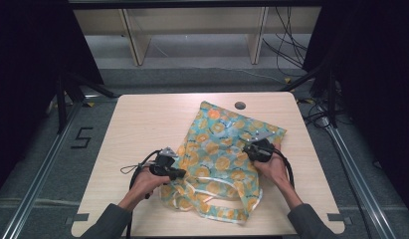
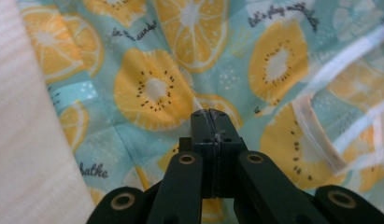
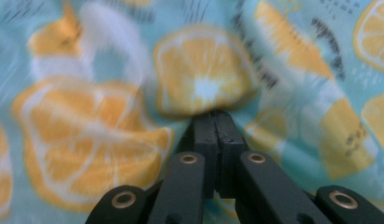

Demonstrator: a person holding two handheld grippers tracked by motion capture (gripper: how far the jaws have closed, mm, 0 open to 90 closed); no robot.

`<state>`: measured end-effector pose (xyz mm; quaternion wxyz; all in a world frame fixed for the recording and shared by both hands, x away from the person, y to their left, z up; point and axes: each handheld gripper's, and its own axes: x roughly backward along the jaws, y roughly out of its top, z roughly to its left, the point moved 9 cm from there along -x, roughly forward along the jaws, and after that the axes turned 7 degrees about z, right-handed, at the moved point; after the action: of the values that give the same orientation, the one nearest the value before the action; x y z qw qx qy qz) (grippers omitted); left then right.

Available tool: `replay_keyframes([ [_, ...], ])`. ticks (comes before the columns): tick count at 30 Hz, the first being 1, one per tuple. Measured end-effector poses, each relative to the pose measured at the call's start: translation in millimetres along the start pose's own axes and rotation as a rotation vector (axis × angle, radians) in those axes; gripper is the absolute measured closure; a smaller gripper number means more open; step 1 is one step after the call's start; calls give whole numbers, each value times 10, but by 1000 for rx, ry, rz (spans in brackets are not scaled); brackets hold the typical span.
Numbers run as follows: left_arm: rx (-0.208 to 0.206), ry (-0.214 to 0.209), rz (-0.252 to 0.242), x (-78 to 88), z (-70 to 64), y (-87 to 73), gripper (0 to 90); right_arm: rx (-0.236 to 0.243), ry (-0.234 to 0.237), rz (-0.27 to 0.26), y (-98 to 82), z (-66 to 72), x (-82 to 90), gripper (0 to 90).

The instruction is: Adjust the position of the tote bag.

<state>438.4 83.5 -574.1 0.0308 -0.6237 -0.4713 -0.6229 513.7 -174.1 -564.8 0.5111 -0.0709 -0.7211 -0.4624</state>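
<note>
A thin fruit-print bag (image 1: 224, 154) is spread out mid-table (image 1: 142, 124), with the left gripper (image 2: 211, 122) and right gripper (image 3: 214, 122) both pressed together on its cloth, so it's probably light and floppy, best grabbed at a hem or handle.

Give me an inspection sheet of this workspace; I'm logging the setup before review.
Surface: light wood table, round hole near its far edge.
Job's things: fruit-print bag lying crumpled mid-table, white handles toward the near edge.
Clutter: nothing seen.
Grippers: left tool at the bag's left edge, jaws together; right tool on the bag's right part, jaws together. Whether either pinches fabric cannot be told.
Cables: one trails from each tool; loose wires on the floor beyond.
Surroundings: black curtains, wooden shelf frame, floor mark "5".
</note>
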Motion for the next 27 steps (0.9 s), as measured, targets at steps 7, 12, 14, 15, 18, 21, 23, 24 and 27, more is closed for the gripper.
replay_keyframes([
  [7,-15,-6,-3,57,-130,-152,893,66,46,77,369,5,-245,900],
  [12,3,-22,-23,52,-198,-171,892,112,28,101,629,55,-411,900],
  [14,13,-27,-31,48,-209,-178,891,152,4,92,694,62,-449,900],
  [15,17,-31,-31,52,-216,-184,890,165,7,91,706,71,-437,896],
  [18,14,-27,-40,56,-234,-189,889,121,-11,83,684,46,-291,866],
  [21,14,-33,-44,75,-241,-198,877,97,-13,41,653,4,-130,812],
  [23,26,-2,-101,227,-187,-127,821,55,-25,-33,561,-52,225,755],
  [24,29,10,-129,297,-173,-95,789,44,-15,-33,500,-37,363,725],
  [27,25,28,-183,498,-197,-49,690,31,50,-127,376,70,693,665],
])
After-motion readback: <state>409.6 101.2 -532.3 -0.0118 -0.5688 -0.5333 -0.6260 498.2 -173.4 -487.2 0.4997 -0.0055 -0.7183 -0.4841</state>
